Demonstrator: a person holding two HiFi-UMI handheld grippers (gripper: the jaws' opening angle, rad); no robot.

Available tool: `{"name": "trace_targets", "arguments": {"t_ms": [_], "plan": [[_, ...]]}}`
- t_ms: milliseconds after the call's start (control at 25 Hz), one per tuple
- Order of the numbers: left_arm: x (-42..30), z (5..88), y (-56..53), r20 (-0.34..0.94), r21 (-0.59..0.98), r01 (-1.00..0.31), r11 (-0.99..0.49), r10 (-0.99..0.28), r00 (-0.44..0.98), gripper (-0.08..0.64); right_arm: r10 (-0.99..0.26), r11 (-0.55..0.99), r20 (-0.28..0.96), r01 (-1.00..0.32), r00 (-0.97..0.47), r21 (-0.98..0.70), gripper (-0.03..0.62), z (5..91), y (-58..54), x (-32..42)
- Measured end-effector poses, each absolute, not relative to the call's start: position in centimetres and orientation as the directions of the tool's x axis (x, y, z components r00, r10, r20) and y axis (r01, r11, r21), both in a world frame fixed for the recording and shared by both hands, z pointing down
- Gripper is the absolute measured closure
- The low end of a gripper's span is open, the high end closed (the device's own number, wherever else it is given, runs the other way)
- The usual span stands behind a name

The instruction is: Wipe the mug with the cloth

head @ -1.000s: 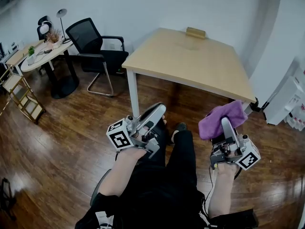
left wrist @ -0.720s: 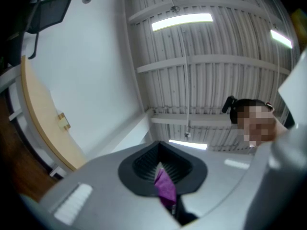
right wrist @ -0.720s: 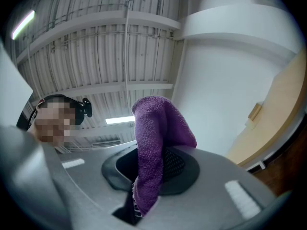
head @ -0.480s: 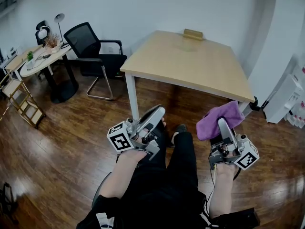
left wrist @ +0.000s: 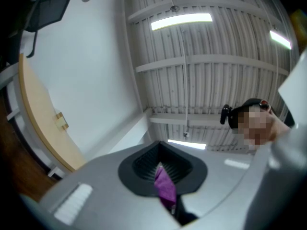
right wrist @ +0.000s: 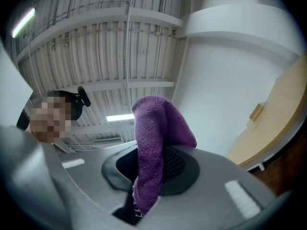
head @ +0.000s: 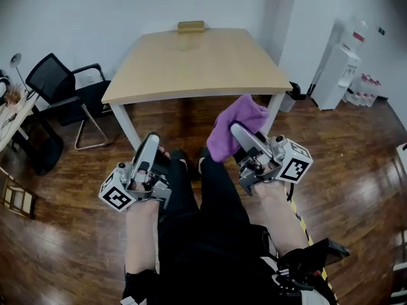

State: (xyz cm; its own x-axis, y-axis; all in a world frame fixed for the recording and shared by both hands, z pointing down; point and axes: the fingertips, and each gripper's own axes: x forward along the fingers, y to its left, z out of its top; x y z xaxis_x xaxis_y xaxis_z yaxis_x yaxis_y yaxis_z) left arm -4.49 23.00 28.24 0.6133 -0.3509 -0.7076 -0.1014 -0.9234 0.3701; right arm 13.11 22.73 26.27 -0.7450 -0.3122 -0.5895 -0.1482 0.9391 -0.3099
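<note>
No mug shows in any view. My right gripper (head: 238, 131) is shut on a purple cloth (head: 233, 123), which bunches over its jaw tips above the person's lap. In the right gripper view the cloth (right wrist: 152, 143) stands up out of the closed jaws of the right gripper (right wrist: 147, 172) towards the ceiling. My left gripper (head: 151, 141) is shut, tilted upwards over the left knee, with nothing on it in the head view. In the left gripper view a thin purple sliver (left wrist: 165, 187) shows in the slit of the left gripper (left wrist: 163, 170); what it is I cannot tell.
A light wooden table (head: 197, 62) stands ahead, with a small wooden block (head: 191, 26) at its far edge. A black office chair (head: 60, 84) is to the left and a white appliance (head: 337, 75) to the right. The floor is dark wood.
The head view has swung, so the table now sits at top centre and the chair at far left. Both grippers stay over the lap; the cloth stays in the right one.
</note>
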Motion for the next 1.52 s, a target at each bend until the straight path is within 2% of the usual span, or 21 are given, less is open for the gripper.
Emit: {"name": "trace_targets", "arguments": {"t_ms": [1120, 1240, 1400, 1520], "plan": [[-4.2, 27.9, 23.1, -0.720, 0.354, -0.087, -0.931, -0.331, 0.610, 0.560, -0.367, 0.917, -0.571, -0.183, -0.734, -0.355, 0.535, 26.9, 21.6, 13.5], [-4.9, 28.2, 23.2, -0.720, 0.360, -0.106, -0.927, -0.348, 0.601, 0.560, -0.365, 0.915, -0.568, -0.171, -0.738, -0.365, 0.535, 27.1, 21.4, 13.1], [-3.7, 27.7, 24.4, -0.736, 0.341, -0.101, -0.934, -0.333, 0.590, 0.560, -0.324, 0.918, -0.591, -0.095, -0.739, -0.385, 0.535, 27.4, 22.2, 14.1], [-2.0, 27.7, 24.3, -0.721, 0.331, -0.090, -0.939, -0.313, 0.618, 0.560, -0.335, 0.921, -0.611, -0.112, -0.717, -0.372, 0.535, 27.5, 23.1, 15.9]]}}
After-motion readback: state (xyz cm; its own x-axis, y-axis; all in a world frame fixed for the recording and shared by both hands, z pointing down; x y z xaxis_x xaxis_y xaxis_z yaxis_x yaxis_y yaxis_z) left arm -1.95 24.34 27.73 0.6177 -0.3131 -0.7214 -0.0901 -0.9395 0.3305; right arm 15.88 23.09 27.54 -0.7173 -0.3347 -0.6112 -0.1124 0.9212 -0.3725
